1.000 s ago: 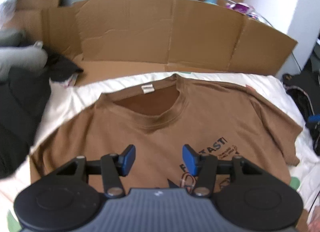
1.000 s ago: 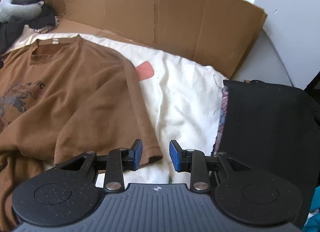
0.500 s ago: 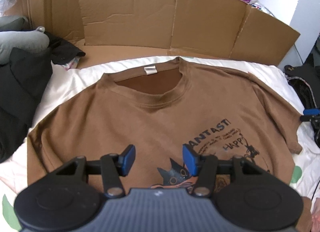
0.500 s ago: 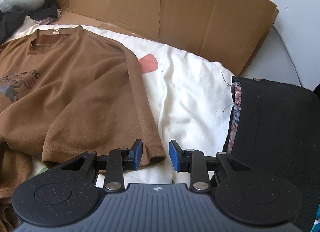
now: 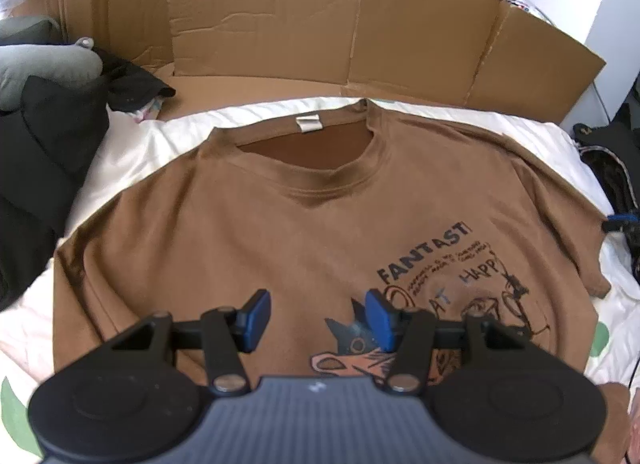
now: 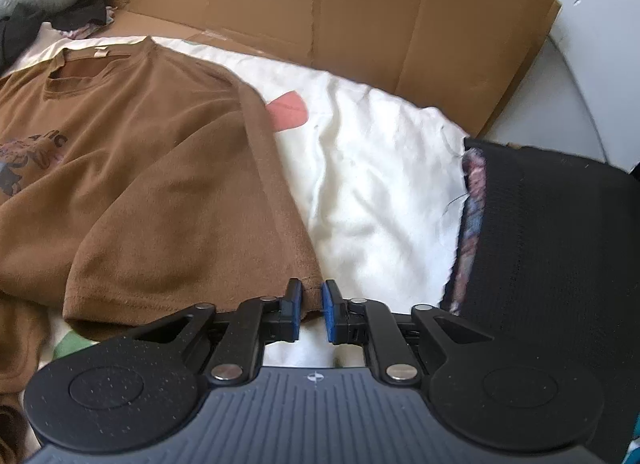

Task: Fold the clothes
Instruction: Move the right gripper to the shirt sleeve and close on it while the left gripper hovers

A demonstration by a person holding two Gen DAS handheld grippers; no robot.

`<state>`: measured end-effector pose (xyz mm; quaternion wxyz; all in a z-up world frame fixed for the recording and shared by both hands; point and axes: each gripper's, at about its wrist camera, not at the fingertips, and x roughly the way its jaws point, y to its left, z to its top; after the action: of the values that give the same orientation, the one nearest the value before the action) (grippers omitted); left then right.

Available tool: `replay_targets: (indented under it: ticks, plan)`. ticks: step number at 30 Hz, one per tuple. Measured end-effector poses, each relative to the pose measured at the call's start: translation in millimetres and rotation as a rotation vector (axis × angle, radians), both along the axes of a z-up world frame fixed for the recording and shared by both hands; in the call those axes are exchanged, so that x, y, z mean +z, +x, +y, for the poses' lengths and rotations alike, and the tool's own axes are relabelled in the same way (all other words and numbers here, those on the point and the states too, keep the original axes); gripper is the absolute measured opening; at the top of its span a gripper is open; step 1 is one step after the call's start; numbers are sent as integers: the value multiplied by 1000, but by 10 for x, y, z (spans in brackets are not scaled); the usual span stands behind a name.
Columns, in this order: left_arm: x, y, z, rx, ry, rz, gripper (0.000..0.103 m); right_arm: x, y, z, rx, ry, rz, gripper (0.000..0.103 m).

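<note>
A brown T-shirt [image 5: 280, 232] with a cat print lies flat, front up, on a white sheet [image 5: 132, 152]. Its collar points toward the cardboard. My left gripper [image 5: 318, 318] hovers open over the chest, just left of the print, with nothing between its pads. In the right wrist view the same T-shirt [image 6: 140, 168] spreads to the left. Its right sleeve [image 6: 280, 224] runs down to my right gripper [image 6: 311, 310]. The jaws are closing, and the corner of the sleeve hem sits pinched between the blue pads.
An unfolded cardboard sheet [image 5: 260, 24] stands as a wall behind the bed. Black clothes [image 5: 40, 144] and a grey cushion [image 5: 44, 64] pile up at the left. A black knitted fabric [image 6: 560, 244] covers the sheet [image 6: 380, 184] at the right.
The right gripper has sunk toward the sleeve hem and its jaws have narrowed around the hem's corner. The left wrist view has steadied and shows more of the print; its jaws keep their width.
</note>
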<state>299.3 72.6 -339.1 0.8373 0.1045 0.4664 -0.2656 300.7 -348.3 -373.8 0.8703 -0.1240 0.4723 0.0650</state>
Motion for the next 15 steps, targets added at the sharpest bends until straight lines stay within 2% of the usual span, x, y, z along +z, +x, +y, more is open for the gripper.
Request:
replay_targets:
  ticks: [4,15]
  plan:
    - [-11,22,-1,4,-2,1,56,39,86,-92,-45,-14,-4,5]
    - [-73,101,-73,-12,13,-1,56,5,388,-222,-75,-99,-10,2]
